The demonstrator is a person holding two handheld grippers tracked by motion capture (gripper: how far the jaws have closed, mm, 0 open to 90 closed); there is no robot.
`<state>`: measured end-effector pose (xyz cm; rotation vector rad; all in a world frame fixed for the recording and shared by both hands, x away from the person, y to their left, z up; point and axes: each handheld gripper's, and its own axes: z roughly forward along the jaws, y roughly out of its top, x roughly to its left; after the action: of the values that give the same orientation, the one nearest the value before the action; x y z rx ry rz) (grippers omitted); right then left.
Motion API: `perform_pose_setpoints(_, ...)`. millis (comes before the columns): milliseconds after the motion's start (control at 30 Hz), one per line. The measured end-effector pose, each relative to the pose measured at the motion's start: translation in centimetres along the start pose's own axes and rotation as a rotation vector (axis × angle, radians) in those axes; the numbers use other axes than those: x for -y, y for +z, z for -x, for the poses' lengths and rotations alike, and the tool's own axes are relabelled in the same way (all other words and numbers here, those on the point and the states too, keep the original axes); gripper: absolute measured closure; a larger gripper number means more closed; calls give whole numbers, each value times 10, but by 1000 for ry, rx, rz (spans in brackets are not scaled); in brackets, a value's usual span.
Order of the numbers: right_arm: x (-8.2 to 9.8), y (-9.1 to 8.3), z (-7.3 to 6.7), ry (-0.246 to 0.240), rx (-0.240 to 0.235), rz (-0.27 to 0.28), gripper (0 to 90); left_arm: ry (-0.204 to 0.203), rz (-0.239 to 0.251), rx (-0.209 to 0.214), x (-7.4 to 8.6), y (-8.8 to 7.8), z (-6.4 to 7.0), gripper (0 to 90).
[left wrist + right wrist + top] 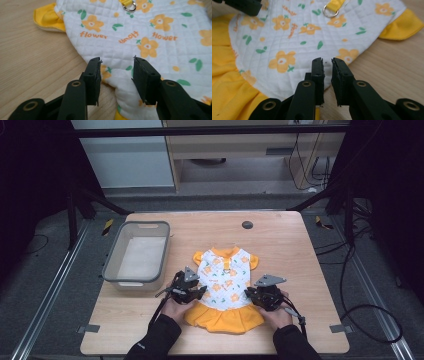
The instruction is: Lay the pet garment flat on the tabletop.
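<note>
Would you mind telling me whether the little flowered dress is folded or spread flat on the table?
Spread flat: the dress lies face up on the table, both yellow sleeves out to the sides and the skirt fanned toward the person.

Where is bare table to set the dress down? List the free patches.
Free: the far strip between the dress collar and the table edge, and the right side beyond the right gripper. Crowded: between the bin and left gripper.

Grey bin (pixel 136 256) (translucent) sits on wooden table (pixel 295 260).
</note>
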<state>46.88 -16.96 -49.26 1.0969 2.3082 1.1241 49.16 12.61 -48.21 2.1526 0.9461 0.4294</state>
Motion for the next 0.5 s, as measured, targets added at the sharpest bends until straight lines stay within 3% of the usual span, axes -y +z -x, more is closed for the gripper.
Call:
perform_pose_setpoints(200, -2, -28, 13, 63, 24, 99, 730, 29, 52, 38, 10, -30, 6, 515)
perform_pose_setpoints(333, 2, -47, 22, 83, 55, 140, 671, 20, 98, 51, 19, -51, 3, 484)
perform_pose_setpoints(500, 13, -65, 34, 115, 99, 176, 552, -13, 140, 35, 32, -74, -7, 432)
